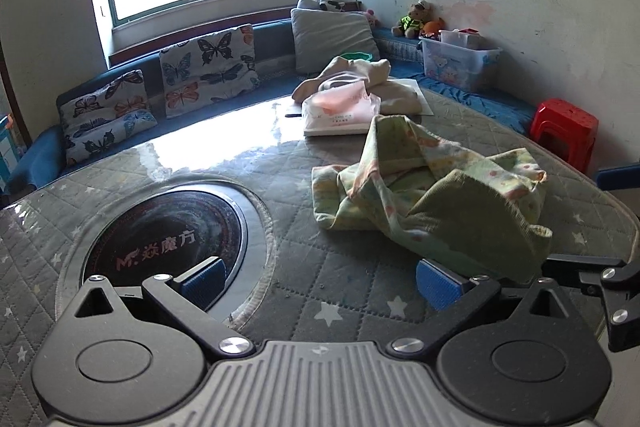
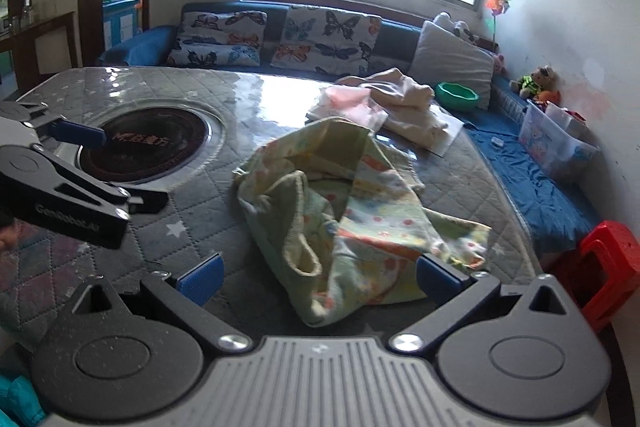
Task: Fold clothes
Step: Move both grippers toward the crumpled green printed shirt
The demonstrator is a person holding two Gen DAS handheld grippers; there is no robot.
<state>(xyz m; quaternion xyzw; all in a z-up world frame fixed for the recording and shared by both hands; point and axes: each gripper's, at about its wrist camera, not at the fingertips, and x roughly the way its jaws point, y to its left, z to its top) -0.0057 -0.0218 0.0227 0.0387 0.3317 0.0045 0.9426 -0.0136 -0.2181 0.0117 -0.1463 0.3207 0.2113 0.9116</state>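
The green printed garment (image 2: 344,211) lies crumpled on the quilted table (image 2: 192,211), right of the round cooktop (image 1: 168,239), with left gripper (image 1: 320,281) and right gripper (image 2: 320,277) spread, empty, bracketing its near edge for pickup.

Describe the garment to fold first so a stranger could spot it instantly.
On the quilted grey table, right of the round black cooktop, lies a crumpled pale-green printed garment. The cream clothes behind it are plain; only this one has orange and pink patterns.

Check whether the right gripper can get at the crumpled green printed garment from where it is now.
Probably yes. The right gripper has its jaws wide open, and the crumpled green printed garment lies loose on the quilted grey table cover, its near edge between them, with nothing in the way.
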